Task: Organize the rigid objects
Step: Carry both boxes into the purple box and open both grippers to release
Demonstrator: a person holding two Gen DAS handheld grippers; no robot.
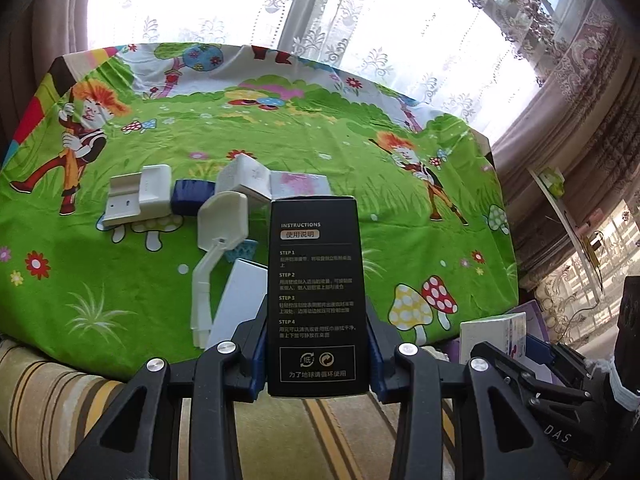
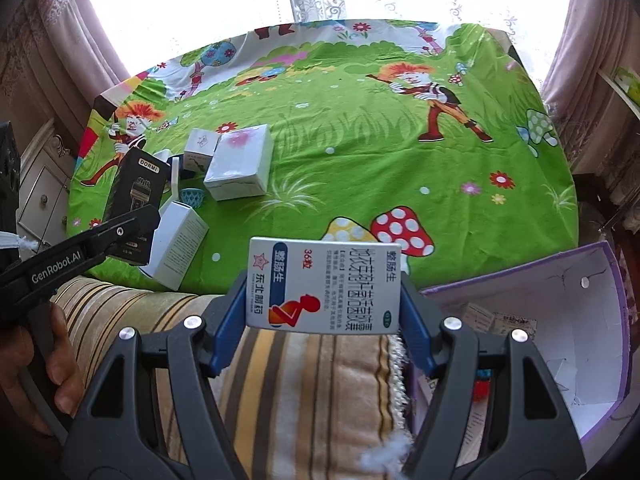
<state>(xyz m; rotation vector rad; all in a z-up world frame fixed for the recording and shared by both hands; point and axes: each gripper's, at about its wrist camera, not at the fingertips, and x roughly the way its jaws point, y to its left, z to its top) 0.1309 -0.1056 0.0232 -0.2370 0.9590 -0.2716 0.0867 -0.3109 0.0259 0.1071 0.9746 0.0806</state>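
My left gripper (image 1: 318,344) is shut on a tall black box (image 1: 316,292) with white instruction text, held upright over the table's near edge. The same black box (image 2: 134,196) and left gripper (image 2: 120,236) show at the left of the right wrist view. My right gripper (image 2: 322,312) is shut on a white and blue medicine box (image 2: 324,286), its blue pads pressing both sides, above the striped cover. On the green cartoon cloth (image 1: 320,140) lie a white scoop (image 1: 218,240), a white holder (image 1: 138,196), a dark blue item (image 1: 190,196) and white boxes (image 2: 240,164).
An open purple-edged carton (image 2: 560,320) with papers inside sits at the lower right, below the table edge. A striped brown and yellow cover (image 2: 280,380) lies under both grippers. A hand (image 2: 36,364) holds the left gripper's handle. Lace curtains hang behind the table.
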